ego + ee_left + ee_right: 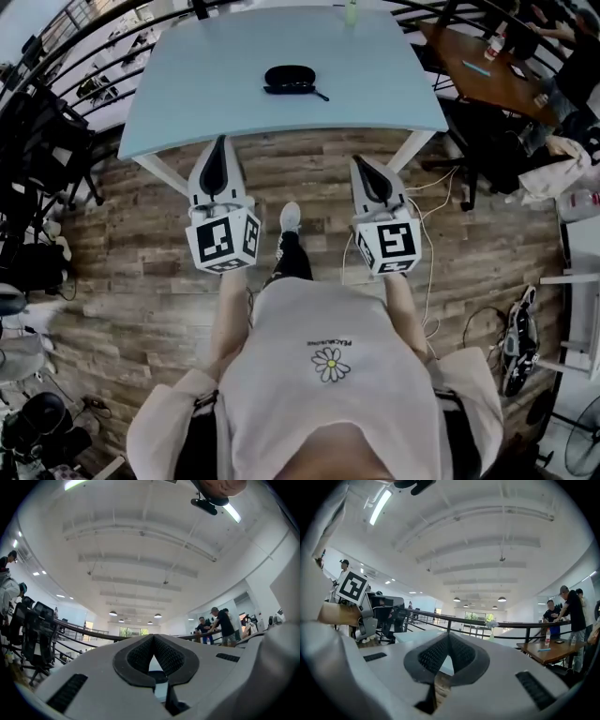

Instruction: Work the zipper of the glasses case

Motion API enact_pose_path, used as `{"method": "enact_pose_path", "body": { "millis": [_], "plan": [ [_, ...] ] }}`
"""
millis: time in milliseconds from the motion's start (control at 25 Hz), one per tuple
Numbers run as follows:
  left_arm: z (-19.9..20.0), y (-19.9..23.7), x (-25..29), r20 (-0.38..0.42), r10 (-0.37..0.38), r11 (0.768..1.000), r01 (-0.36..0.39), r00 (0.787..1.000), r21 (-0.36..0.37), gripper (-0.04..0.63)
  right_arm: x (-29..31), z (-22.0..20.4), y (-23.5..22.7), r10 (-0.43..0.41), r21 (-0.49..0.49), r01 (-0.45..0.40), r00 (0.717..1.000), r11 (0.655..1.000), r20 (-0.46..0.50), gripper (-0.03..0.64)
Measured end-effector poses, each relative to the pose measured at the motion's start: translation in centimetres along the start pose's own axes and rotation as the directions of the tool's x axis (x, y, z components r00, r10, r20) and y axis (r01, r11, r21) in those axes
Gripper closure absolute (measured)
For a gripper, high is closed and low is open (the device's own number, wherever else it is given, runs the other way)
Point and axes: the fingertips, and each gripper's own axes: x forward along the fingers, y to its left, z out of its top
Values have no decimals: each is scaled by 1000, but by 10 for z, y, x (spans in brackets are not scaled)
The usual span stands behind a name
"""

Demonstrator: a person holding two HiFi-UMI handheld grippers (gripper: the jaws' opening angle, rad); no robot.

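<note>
A black, oval glasses case (290, 79) lies closed on the light blue table (206, 84), toward its far middle, with a small pull tab sticking out at its right end. Both grippers hang over the wooden floor in front of the table's near edge, well short of the case. My left gripper (221, 142) is shut, its tips meeting with nothing between them (153, 637). My right gripper (360, 161) is likewise shut and empty (449, 634). Through the left jaws' gap, a bit of table and a dark shape show.
A green bottle (352, 11) stands at the table's far edge. A brown wooden table (487, 70) with people around it is at the right. Black chairs (37, 141) and a curved railing (56, 37) are on the left. Cables (441, 183) trail on the floor.
</note>
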Motion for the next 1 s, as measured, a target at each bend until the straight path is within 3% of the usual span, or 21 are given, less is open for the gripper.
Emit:
{"method": "enact_pose_path", "body": {
  "millis": [360,600,1000],
  "plan": [
    [-29,42,192,-24,-89,996,88,996,-29,581,183,-3,-63,-27,45,30,998,999,-57,609],
    [-40,81,308,-10,-145,989,145,989,-23,581,302,5,-87,-25,8,26,994,1000,-104,609],
    [-104,84,378,-135,-181,983,178,974,-38,581,383,-23,-112,-12,23,16,987,1000,-161,609]
  ]
}}
